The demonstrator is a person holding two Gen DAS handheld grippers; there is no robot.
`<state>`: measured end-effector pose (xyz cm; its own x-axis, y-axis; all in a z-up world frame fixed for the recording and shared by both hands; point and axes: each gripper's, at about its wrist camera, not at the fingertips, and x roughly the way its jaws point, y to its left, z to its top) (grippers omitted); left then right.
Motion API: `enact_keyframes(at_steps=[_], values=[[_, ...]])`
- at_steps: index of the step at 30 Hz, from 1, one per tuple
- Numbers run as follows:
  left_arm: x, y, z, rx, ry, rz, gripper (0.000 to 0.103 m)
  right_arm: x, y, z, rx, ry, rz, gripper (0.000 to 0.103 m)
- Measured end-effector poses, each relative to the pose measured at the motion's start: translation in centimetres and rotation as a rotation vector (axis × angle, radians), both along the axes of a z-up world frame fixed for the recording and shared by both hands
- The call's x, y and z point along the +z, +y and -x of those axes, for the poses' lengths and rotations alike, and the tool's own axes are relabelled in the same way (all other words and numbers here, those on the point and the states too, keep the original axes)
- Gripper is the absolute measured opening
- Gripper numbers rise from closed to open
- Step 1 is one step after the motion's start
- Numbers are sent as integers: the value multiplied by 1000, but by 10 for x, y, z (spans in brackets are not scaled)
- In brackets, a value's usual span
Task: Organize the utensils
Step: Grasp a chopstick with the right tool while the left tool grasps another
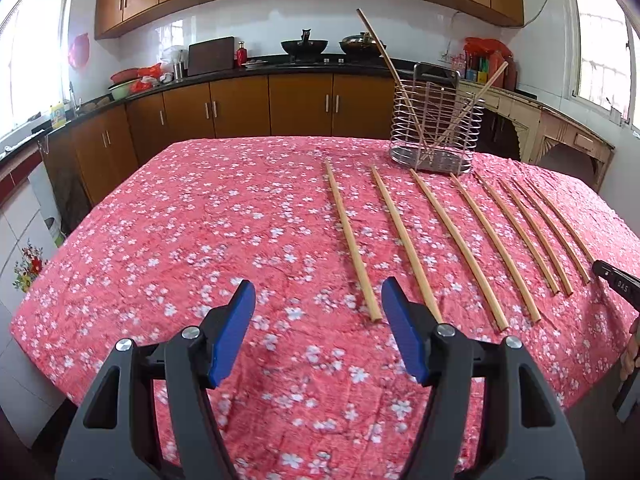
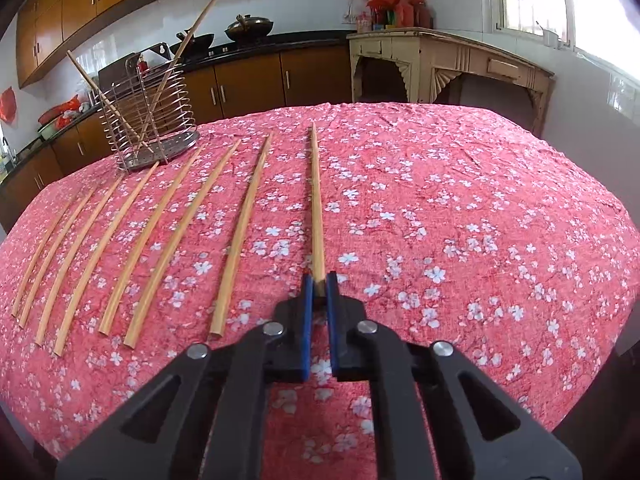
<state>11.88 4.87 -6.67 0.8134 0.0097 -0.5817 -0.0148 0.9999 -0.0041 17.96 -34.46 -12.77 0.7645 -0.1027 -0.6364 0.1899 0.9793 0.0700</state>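
Note:
Several bamboo chopsticks point(image 1: 400, 236) lie side by side on the red floral tablecloth point(image 1: 200, 220). Behind them stands a wire utensil holder point(image 1: 436, 120) with two chopsticks leaning inside it; it shows at the back left point(image 2: 148, 120) in the right wrist view. My left gripper point(image 1: 318, 286) is open just above the cloth with nothing between its fingers, and the near end of the leftmost chopstick point(image 1: 352, 240) lies close to its right finger. My right gripper point(image 2: 319, 278) is shut on the near end of the rightmost chopstick point(image 2: 316, 200), which still rests along the cloth.
The table's far edge point(image 2: 400, 106) faces brown kitchen cabinets point(image 1: 240, 104) and a black counter with two woks point(image 1: 304, 46). A cream side table point(image 2: 448, 60) with bottles stands at the right under a window. A hand shows at the left wrist view's right edge point(image 1: 630, 354).

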Motion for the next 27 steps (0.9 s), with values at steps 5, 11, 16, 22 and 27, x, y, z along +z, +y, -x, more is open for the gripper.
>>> enact_keyframes(at_steps=[5, 11, 16, 22, 27], values=[[-11, -8, -4, -7, 27, 28, 65, -2, 2, 3, -12, -12, 9, 8], [-19, -21, -9, -23, 44, 26, 58, -2, 1, 4, -13, -12, 3, 8], [-28, -23, -21, -5, 87, 58, 39, -2, 2, 4, -19, -17, 2, 8], [-28, -23, -27, 18, 80, 66, 34, -2, 1, 6, -28, -24, -2, 8], [-28, -23, -27, 37, 74, 69, 27, -2, 1, 7, -29, -28, 0, 8]])
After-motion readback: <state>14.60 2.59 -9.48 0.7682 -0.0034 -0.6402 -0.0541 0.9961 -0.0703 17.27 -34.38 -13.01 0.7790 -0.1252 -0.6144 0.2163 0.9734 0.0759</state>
